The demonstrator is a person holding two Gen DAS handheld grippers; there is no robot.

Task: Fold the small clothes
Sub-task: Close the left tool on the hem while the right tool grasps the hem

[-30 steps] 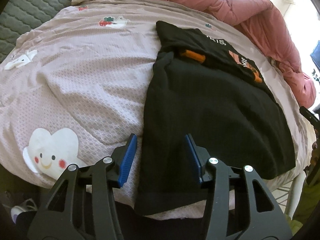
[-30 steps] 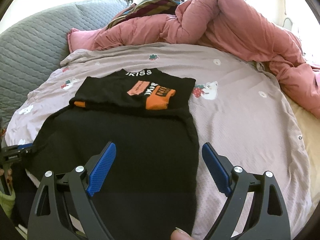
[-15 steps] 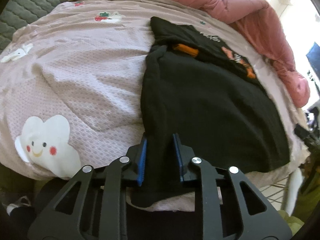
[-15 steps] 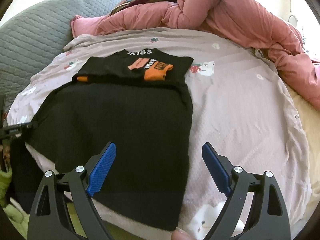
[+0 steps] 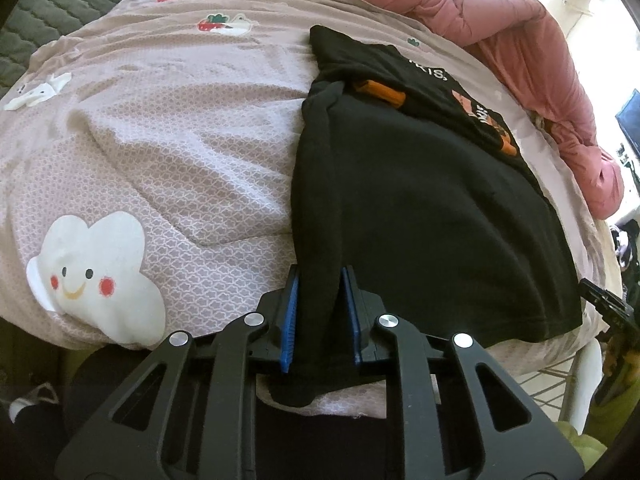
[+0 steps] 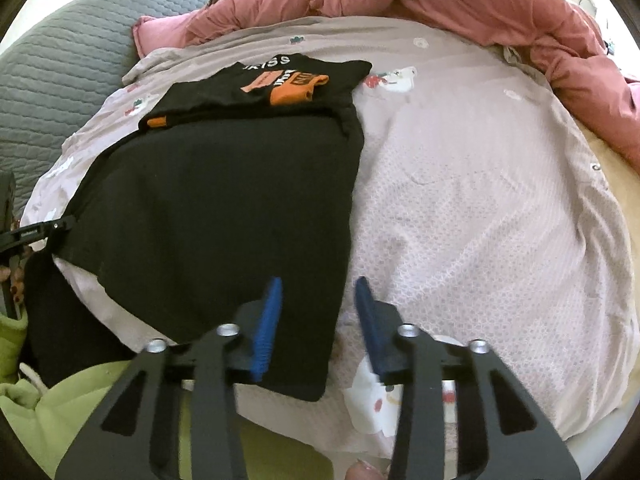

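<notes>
A black T-shirt is lying spread on the bed's mauve quilted cover, its hem end at the near edge of the bed and its printed end, already turned over, on the far side. It is judged to be light, limp knit cotton: it will be sagging and draping from wherever it is lifted, so it is best taken at the two near hem corners, with both pulled apart to keep the edge taut.

The left gripper is being closed on the near left corner; its blue ribbed fingers are standing narrow with a bunched roll of black fabric pinched between them. The right gripper is closing too, its fingers straddling the near right edge of the T-shirt, with cloth between them but not yet visibly pressed (the right-hand pad is sitting over bare cover).

The T-shirt is matte, with orange and white lettering at its far end. The cover is textured with a fine scale pattern and a soft cloud face appliqué left of the T-shirt. A puffy pink duvet is heaped beyond the T-shirt.
</notes>
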